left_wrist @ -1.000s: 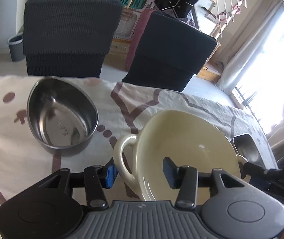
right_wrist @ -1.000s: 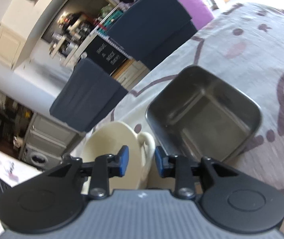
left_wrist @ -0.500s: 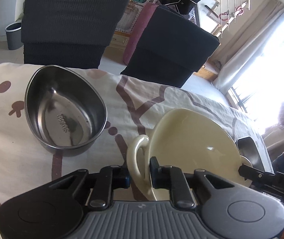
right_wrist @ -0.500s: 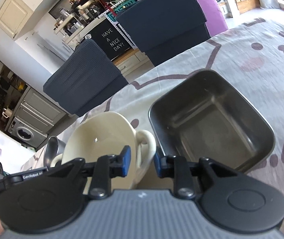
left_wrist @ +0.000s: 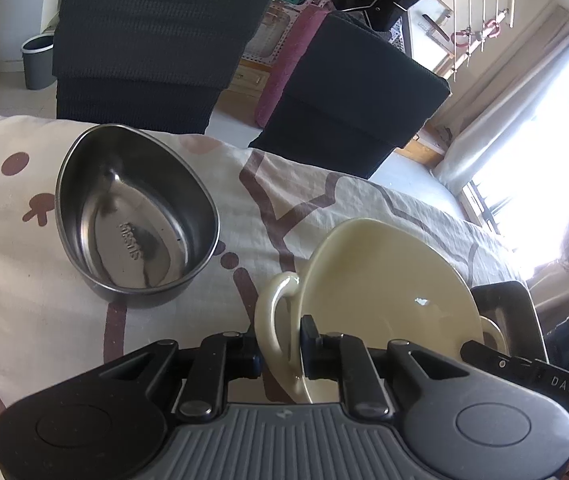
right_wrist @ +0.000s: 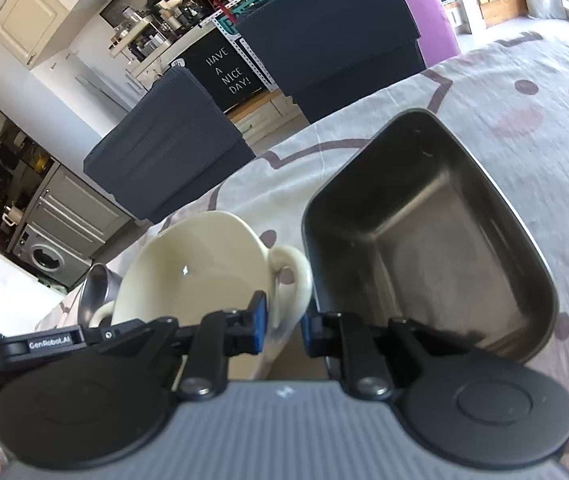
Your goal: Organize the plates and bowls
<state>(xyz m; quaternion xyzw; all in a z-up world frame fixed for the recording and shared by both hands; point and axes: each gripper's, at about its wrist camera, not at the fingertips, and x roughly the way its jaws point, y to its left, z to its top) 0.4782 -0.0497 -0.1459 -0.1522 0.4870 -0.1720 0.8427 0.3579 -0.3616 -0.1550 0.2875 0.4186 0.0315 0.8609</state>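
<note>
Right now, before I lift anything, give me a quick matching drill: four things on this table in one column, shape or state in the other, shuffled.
1. cream bowl
2. steel oval bowl
3. steel tray
4. left gripper

a. rectangular, rounded corners
b. egg-shaped, brand stamp inside
c. loop handle on each side
d. jaws closed on a handle

Pairs: 1-c, 2-b, 3-a, 4-d

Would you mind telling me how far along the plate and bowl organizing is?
Nothing looks stacked yet. In hand: the left gripper and right gripper each clamp a loop handle of the cream ceramic two-handled bowl. Still left: the oval steel bowl and rectangular steel tray sit apart on the patterned cloth.
</note>
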